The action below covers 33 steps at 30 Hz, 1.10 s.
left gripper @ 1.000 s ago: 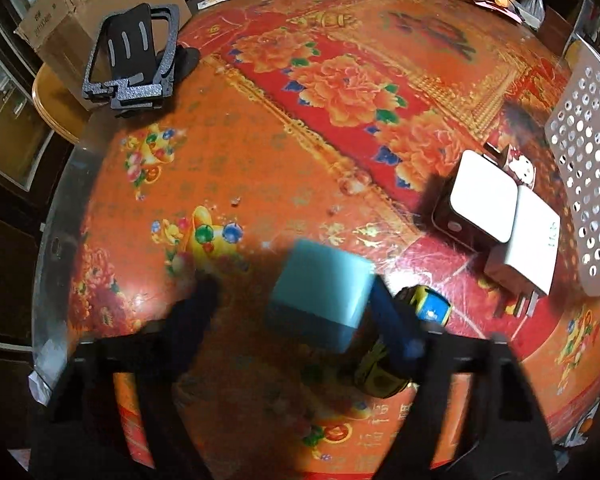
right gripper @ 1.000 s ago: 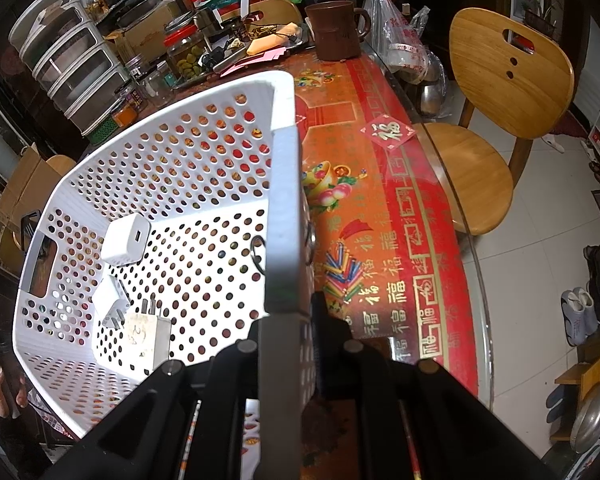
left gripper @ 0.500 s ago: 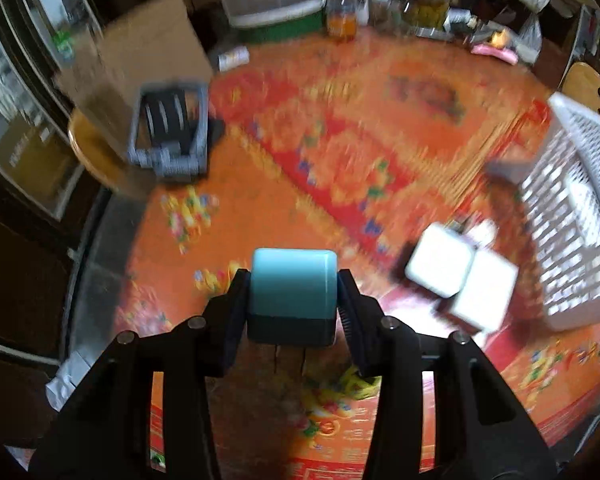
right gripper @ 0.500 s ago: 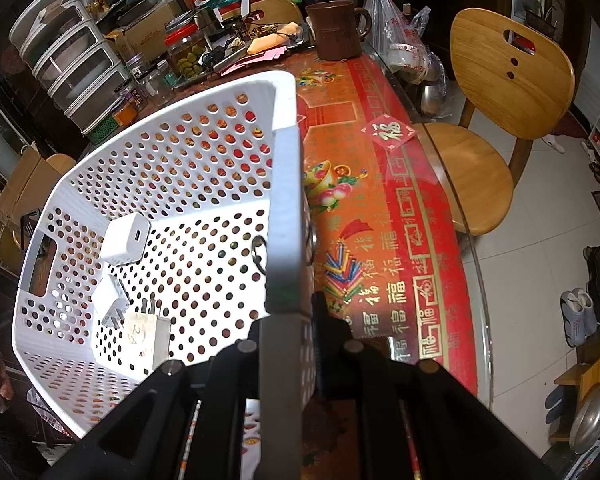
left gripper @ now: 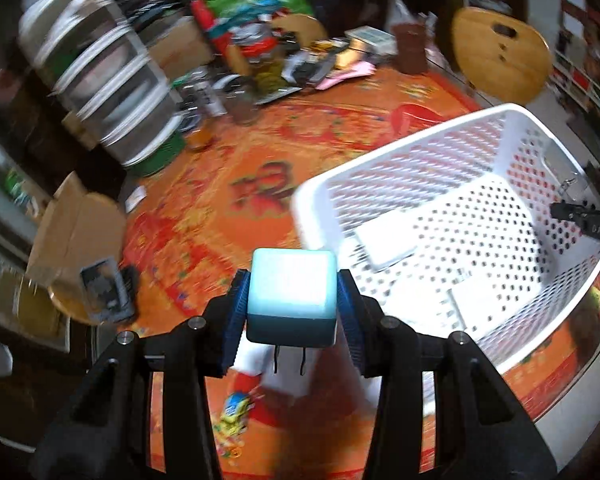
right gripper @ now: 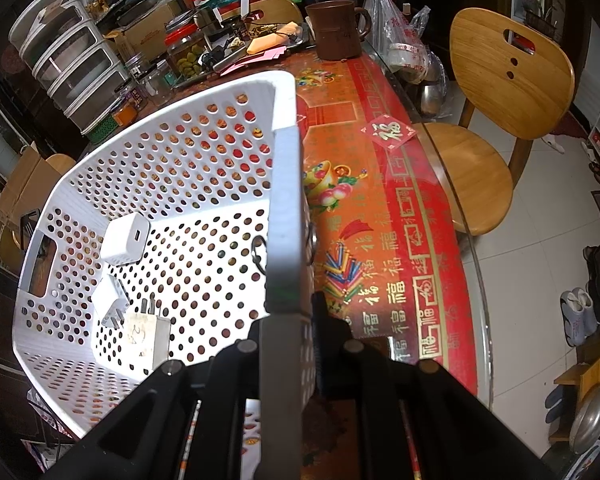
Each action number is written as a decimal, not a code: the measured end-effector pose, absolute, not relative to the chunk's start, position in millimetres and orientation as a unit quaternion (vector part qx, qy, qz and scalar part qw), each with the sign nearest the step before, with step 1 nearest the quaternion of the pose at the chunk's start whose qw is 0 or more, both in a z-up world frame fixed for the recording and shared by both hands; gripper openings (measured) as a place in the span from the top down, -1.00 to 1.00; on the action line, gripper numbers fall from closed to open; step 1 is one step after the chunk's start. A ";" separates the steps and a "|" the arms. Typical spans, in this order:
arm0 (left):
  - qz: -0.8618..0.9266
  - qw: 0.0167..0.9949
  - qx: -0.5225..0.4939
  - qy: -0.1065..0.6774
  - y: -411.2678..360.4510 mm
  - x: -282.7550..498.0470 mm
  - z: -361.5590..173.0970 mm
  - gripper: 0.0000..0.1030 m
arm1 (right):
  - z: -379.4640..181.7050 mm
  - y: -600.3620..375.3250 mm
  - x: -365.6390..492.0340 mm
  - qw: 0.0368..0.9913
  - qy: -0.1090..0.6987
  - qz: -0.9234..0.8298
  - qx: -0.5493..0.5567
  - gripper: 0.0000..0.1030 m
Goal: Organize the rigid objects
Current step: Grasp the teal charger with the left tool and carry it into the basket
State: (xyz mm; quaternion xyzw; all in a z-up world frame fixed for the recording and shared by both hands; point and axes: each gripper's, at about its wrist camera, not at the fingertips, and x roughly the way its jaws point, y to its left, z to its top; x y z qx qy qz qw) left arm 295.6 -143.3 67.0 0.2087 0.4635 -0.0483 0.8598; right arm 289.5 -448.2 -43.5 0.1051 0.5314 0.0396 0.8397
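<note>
While both grippers grip something, the left gripper (left gripper: 292, 304) pinches a pale blue charger block (left gripper: 292, 294) between its blue-padded fingers (left gripper: 234, 312), prongs pointing back toward the camera, held above the table just beside the white perforated basket (left gripper: 500, 184); no readable label on it. Right gripper (right gripper: 286, 320) is clamped on the basket's rim wall (right gripper: 286, 200), one finger inside, one outside. In the basket: three white chargers, incl. a cube w/ USB port (right gripper: 125, 238), a small plug (right gripper: 110, 300) & a scuffed one w/ prongs up (right gripper: 146, 336). Red-orange tablecloth (right gripper: 380, 208) shows repeated 福 characters. Nearby: brown mug (right gripper: 336, 30), wooden chair (right gripper: 500, 92), stacked drawers (right gripper: 72, 64), cardboard box (left gripper: 72, 236). Left view is motion-blurred.
</note>
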 end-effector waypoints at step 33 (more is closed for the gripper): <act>-0.102 0.735 0.368 0.561 -298.2 380.8 -71.8 0.21 | -43.3 -445.5 286.7 0.837 0.537 0.040 0.096 0.80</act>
